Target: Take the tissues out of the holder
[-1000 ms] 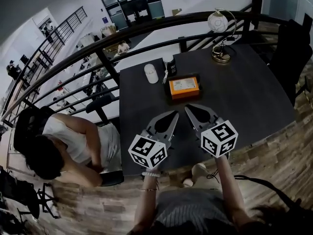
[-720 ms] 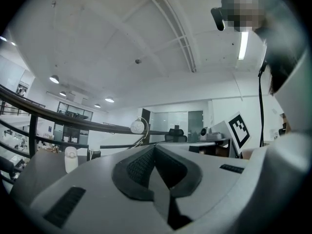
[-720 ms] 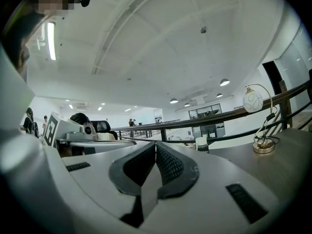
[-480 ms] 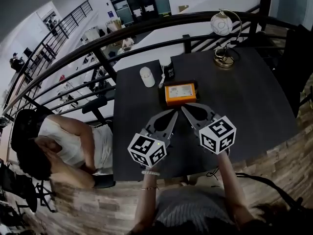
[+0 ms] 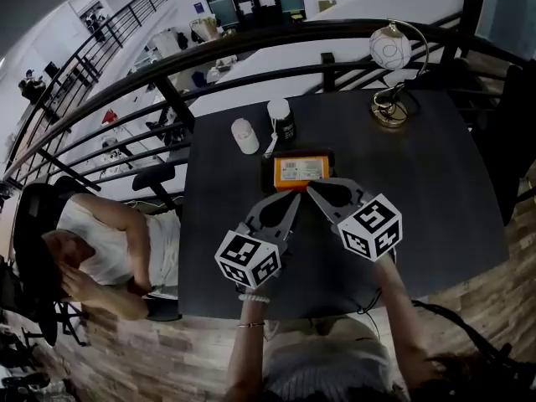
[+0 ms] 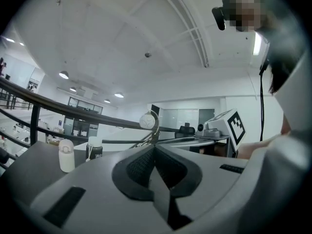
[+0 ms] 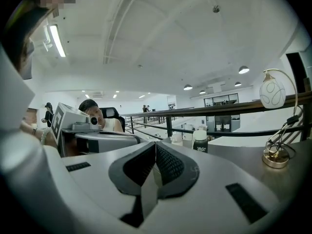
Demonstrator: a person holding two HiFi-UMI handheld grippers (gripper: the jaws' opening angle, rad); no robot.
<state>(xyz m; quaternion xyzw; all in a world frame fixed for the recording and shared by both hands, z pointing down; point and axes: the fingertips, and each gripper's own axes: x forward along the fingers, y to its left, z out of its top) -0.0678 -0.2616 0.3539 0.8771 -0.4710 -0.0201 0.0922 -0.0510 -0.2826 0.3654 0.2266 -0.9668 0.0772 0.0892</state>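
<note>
An orange pack of tissues point(image 5: 299, 170) lies flat in a black holder point(image 5: 267, 172) near the middle of the dark table. My left gripper point(image 5: 294, 199) and right gripper point(image 5: 311, 190) hover side by side just short of the holder's near edge, tips almost meeting. Both are shut with nothing between the jaws. In the left gripper view the left gripper point(image 6: 155, 148) shows its pads pressed together, as does the right gripper point(image 7: 156, 146) in the right gripper view. Neither gripper view shows the pack or the holder.
Beyond the holder stand a white bottle point(image 5: 244, 136) and a dark bottle with a white cap point(image 5: 281, 118). A globe lamp point(image 5: 392, 52) stands at the table's far right. A black railing point(image 5: 251, 53) runs behind the table point(image 5: 419, 191). A person point(image 5: 100, 241) sits at the left.
Both grippers have come nearer to the holder, their tips now almost at its near edge. The head view has shifted, so the table sits lower in the picture. The jaws stayed shut.
</note>
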